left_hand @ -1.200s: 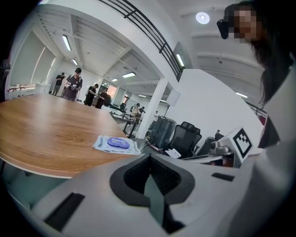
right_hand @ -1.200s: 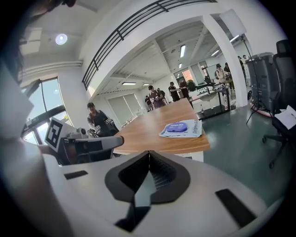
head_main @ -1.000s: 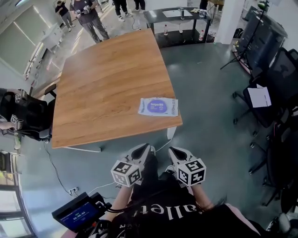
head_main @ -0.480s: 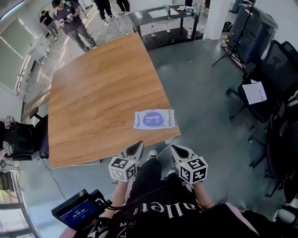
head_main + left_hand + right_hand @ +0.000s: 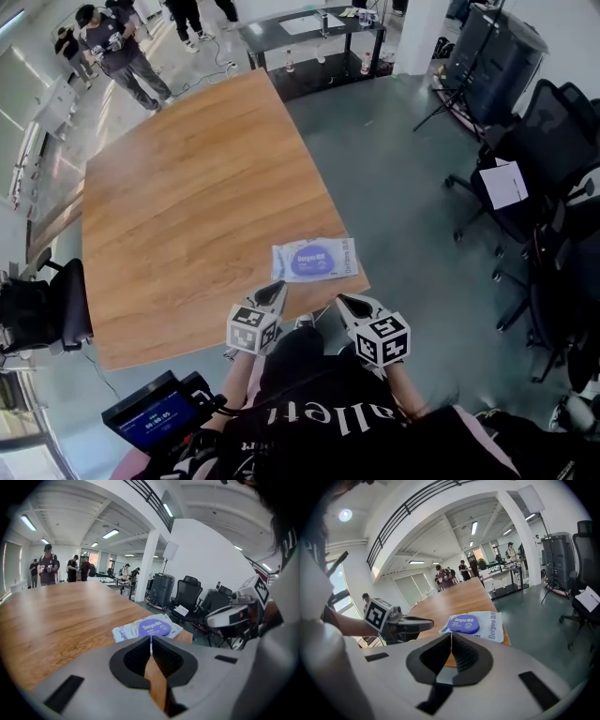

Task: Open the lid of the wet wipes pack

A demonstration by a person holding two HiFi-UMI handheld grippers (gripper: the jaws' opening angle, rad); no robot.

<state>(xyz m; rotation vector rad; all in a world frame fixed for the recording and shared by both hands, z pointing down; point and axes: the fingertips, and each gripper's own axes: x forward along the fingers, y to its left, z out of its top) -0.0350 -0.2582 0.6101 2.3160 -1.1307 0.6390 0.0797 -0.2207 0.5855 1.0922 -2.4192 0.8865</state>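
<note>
Lying flat at the table (image 5: 169, 216) corner nearest the person, the pack (image 5: 343, 258) has its round purple lid (image 5: 312, 262) face up, so it can be reached from above. Left gripper (image 5: 279, 287) and right gripper (image 5: 343, 301) sit just short of the pack. Both point at the lid with jaws pressed together and empty, and neither touches it.

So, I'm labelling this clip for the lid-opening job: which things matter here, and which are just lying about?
In the job: wet wipes pack, its purple lid, left gripper, right gripper (both shut, empty), wooden table.
Just about: office chairs, sheet of paper, black bench with bottles, standing people.
</note>
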